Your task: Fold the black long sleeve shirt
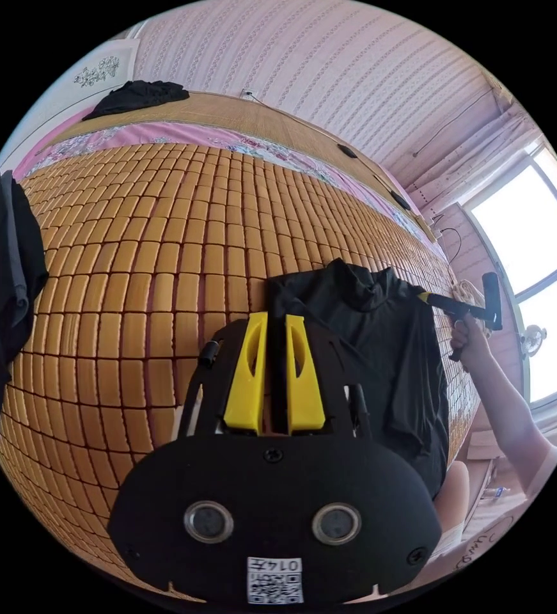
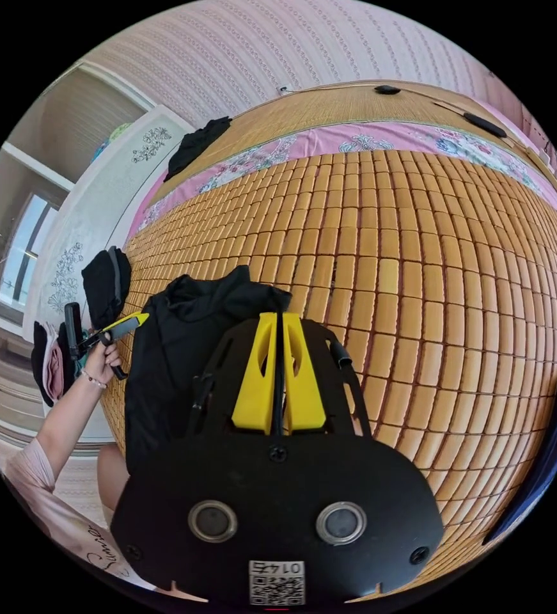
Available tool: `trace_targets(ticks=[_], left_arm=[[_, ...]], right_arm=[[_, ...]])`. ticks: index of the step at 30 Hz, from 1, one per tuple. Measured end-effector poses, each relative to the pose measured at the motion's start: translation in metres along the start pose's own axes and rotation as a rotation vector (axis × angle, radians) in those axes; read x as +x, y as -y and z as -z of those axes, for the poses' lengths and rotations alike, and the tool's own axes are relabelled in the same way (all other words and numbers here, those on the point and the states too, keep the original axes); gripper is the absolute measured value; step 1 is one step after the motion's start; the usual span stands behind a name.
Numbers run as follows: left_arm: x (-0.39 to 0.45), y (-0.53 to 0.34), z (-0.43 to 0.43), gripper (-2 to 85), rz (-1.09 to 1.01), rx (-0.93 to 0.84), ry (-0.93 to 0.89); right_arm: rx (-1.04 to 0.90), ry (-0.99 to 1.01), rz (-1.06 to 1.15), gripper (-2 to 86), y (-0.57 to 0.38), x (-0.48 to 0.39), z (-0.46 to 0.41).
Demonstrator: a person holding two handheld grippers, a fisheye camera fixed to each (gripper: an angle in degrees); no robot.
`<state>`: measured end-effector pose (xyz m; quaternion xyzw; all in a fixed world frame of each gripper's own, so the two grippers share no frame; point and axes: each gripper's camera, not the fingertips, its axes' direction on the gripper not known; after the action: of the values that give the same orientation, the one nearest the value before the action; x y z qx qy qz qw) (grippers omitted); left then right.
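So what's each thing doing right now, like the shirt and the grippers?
black shirt: held up at both shoulders, hanging over the mat's edge, not folded.
left gripper: shut on the shirt.
right gripper: shut on the shirt.
bamboo mat: spread flat on the bed.
dark clothes: bunched in a heap at the bed's far side.

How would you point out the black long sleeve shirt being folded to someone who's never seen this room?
Find the big bed covered by an orange tiled bamboo mat. At its near edge, the black long sleeve shirt is the one held at both shoulders by yellow-jawed tools; other dark garments lie untouched.
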<state>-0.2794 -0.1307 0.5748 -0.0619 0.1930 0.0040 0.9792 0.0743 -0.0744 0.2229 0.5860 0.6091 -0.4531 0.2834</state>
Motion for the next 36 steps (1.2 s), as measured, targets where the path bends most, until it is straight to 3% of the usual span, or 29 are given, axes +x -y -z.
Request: trace_targets(ticks=[4,15,20,25,29,32,36], left_arm=[[-0.007,0.003,0.009,-0.7,0.003,-0.012,-0.022],[0.016,0.004,0.104,-1.0,-0.029,0.274,-0.028],[0.028,-0.014,0.130,-1.0,-0.044,0.284,-0.096],[0.052,-0.064,0.149,-1.0,-0.218,0.147,-0.058],[0.069,-0.152,0.185,-1.0,-0.403,0.068,-0.060],[0.081,-0.234,0.193,-1.0,-0.482,0.025,0.024],[0.081,-0.323,0.157,-1.0,-0.470,-0.084,-0.016]], right_arm=[[0.020,0.002,-0.020,0.3,0.006,0.012,0.018],[0.191,-0.044,0.036,0.3,0.016,-0.010,0.104],[0.209,-0.025,0.060,0.4,-0.002,-0.014,0.134],[0.117,-0.009,0.193,0.4,-0.073,-0.022,0.162],[0.083,0.038,0.256,0.4,-0.158,-0.029,0.193],[0.045,0.108,0.188,0.4,-0.239,-0.030,0.196],[-0.028,0.112,-0.003,0.4,-0.336,-0.016,0.141]])
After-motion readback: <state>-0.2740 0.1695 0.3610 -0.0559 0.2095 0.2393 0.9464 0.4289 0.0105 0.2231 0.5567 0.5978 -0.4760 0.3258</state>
